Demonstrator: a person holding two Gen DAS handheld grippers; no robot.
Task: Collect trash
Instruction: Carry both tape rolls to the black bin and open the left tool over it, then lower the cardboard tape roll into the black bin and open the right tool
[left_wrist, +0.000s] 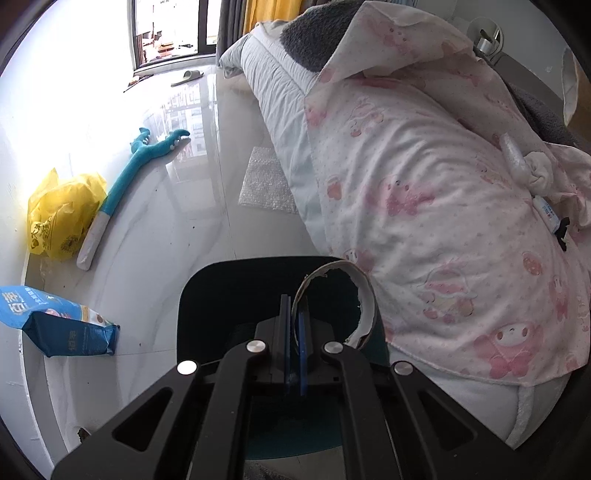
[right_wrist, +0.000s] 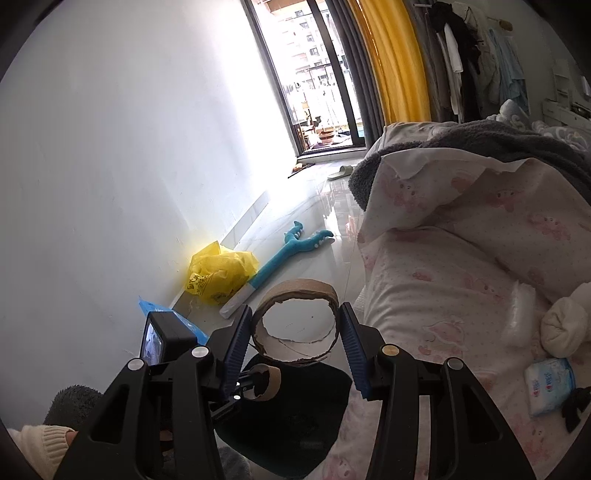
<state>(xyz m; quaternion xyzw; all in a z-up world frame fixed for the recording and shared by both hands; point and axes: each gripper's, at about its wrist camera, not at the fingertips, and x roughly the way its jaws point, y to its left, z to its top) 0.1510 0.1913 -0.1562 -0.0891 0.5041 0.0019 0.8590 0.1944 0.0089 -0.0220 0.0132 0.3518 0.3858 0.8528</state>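
While both hover over bin (left_wrist: 207, 295), L gripper (left_wrist: 294, 332) pinches cardboard ring (left_wrist: 365, 295); R gripper (right_wrist: 295, 339) clamps 2nd ring (right_wrist: 295, 295).

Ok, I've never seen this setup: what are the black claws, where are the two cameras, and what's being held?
A person carries a hand-held two-finger gripper in each hand. Each picture comes from a fisheye camera on one gripper, looking along its fingers. The left gripper pinches the wall of a small torn cardboard ring over a dark bin. The right gripper clamps a larger cardboard ring. On the floor lie a yellow bag, a blue plush toy and a blue packet. A pink quilt covers the bed alongside.
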